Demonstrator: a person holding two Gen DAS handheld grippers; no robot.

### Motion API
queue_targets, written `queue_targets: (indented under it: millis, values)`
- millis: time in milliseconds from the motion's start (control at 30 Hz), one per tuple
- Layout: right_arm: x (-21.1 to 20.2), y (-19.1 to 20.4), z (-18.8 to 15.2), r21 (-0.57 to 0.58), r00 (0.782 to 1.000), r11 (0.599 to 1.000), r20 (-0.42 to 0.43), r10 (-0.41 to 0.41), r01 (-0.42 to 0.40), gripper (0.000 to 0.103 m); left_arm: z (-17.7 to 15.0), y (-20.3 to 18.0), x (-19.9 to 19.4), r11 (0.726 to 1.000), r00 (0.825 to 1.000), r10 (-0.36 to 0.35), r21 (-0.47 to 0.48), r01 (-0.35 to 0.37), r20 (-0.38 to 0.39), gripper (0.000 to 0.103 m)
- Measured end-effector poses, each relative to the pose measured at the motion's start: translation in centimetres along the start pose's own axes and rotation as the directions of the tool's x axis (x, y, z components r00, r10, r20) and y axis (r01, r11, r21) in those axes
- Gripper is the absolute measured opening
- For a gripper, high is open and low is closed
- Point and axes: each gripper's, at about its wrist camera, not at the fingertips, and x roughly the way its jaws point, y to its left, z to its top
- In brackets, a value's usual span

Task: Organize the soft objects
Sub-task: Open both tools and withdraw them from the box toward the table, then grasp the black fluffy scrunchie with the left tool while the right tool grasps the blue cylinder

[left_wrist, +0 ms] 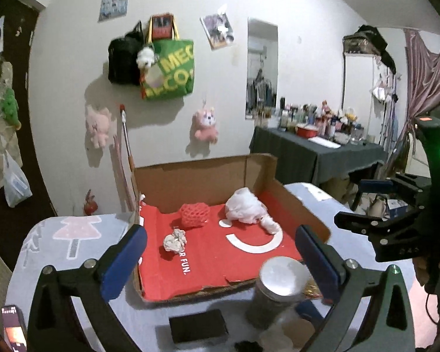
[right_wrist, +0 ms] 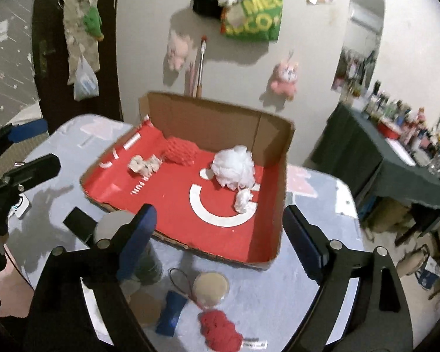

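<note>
Your cloth-covered grey surface point(right_wrist: 322, 287) carries an open red-lined cardboard box point(right_wrist: 275, 161), a silver-lidded jar point(left_wrist: 278, 275), a crumpled red cloth point(right_wrist: 220, 330) and a blue pouch point(right_wrist: 170, 314).

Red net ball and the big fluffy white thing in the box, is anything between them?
No. Both wrist views show only bare red floor of the cardboard box between the red foam-net ball and the white fluffy plastic bundle.

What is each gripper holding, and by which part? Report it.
Nothing. The left gripper and the right gripper both have jaws apart and empty above the cardboard box.
</note>
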Motion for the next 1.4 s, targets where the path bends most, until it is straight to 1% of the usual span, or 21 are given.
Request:
queue_targets:
  millis: [167,233,367,533,633,767,900,1000,1200,1300,1367,1400]
  values:
    - [-3.7,1.4,-2.3,0.023,0.997,1.0,0.08,0.007,-0.009,0.089,-2.0,-2.0,-3.0,1.0,0.998,0.012,0.018,-0.013,0.056,0.103]
    - [-4.6,1.9,-3.4,0.027,0.995,1.0,0.101,0.007,-0.009,0.089,-3.1,-2.5,-3.9,1.0,0.998,0.003,0.012,-0.004,0.066,0.103]
    - [-5.8,2.8,-5.7,0.049,0.99,0.999,0.138,-0.013,0.006,0.089,-5.2,-2.9,-4.7,1.0,0.998,-0.014,-0.024,0.015,0.063,0.103]
    - [-5.6,3.1,-8.5,0.107,0.989,0.994,0.146,-0.026,0.01,0.089,-8.4,-3.2,-4.7,0.999,0.999,0.022,-0.047,-0.02,0.042,0.103]
    - [-5.1,3.3,-10.4,0.124,0.988,0.992,0.151,-0.042,0.023,0.089,-10.2,-3.2,-4.3,0.998,1.0,0.014,-0.066,-0.013,0.016,0.103]
    - [-3.4,3.8,-13.0,0.134,0.99,0.99,0.126,-0.068,0.051,0.089,-12.8,-3.2,-2.8,0.997,0.999,0.024,-0.07,-0.027,-0.04,0.103]
    - [-0.9,3.9,-15.7,0.169,0.996,0.985,0.081,-0.046,0.031,0.089,-15.2,-3.0,-0.9,0.996,0.994,0.014,-0.089,-0.024,-0.104,0.103]
    - [0.6,4.0,-16.8,0.174,0.998,0.984,0.043,-0.048,0.039,0.089,-16.5,-2.6,0.3,0.994,0.989,0.012,-0.11,-0.028,-0.145,0.103]
    - [1.9,4.0,-17.5,0.17,0.999,0.985,0.026,-0.035,0.03,0.089,-16.9,-2.7,1.1,0.996,0.987,0.029,-0.083,-0.042,-0.157,0.102]
    - [2.4,3.8,-17.4,0.182,1.0,0.983,0.024,-0.003,-0.002,0.089,-16.9,-2.8,1.6,0.997,0.985,0.031,-0.066,-0.042,-0.168,0.098]
    - [2.8,3.7,-17.4,0.182,1.0,0.983,0.023,0.019,-0.022,0.087,-16.8,-2.6,2.2,0.998,0.982,0.022,-0.054,-0.033,-0.185,0.093]
    - [2.9,3.8,-17.4,0.177,0.999,0.984,0.023,0.022,-0.026,0.084,-16.8,-2.6,2.5,0.998,0.981,0.018,-0.049,-0.028,-0.194,0.092]
